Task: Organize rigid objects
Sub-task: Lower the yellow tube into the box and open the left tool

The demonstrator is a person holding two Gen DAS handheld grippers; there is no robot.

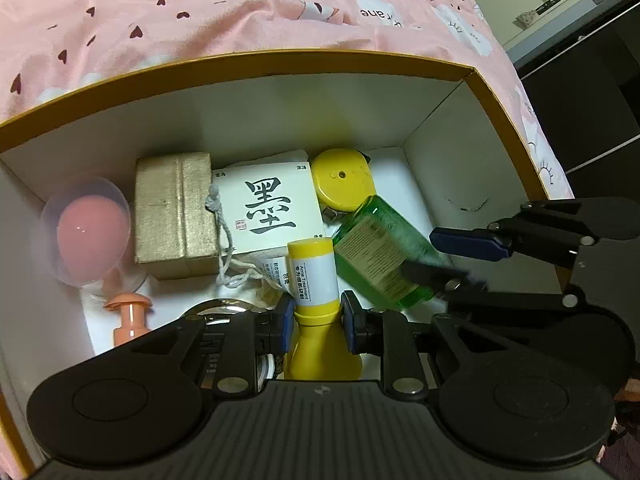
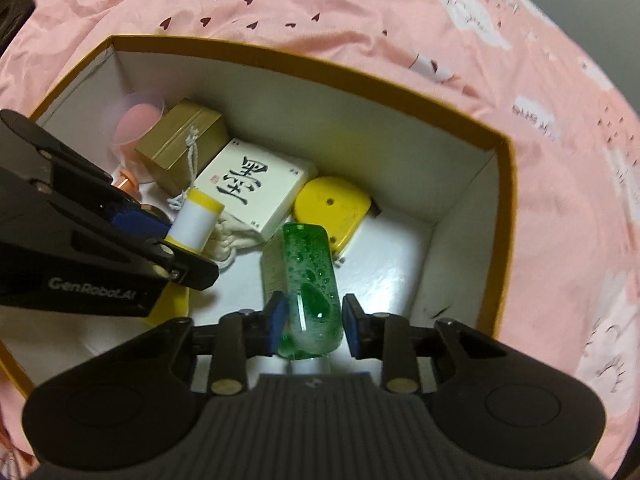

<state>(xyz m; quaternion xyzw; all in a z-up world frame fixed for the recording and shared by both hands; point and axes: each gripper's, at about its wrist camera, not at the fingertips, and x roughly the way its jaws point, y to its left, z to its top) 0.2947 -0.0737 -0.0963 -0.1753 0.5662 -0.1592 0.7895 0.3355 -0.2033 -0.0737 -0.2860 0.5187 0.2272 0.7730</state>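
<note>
My left hand-held gripper clamps a yellow tube; my right hand-held gripper clamps a foamy green bottle.

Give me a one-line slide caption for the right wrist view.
Right gripper holds a green bottle over the open box, beside the left gripper gripping a yellow tube.

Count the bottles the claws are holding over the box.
2. The yellow bottle is in the left claw; the green bottle is in the right claw, beside it. Others may be hidden.
</note>
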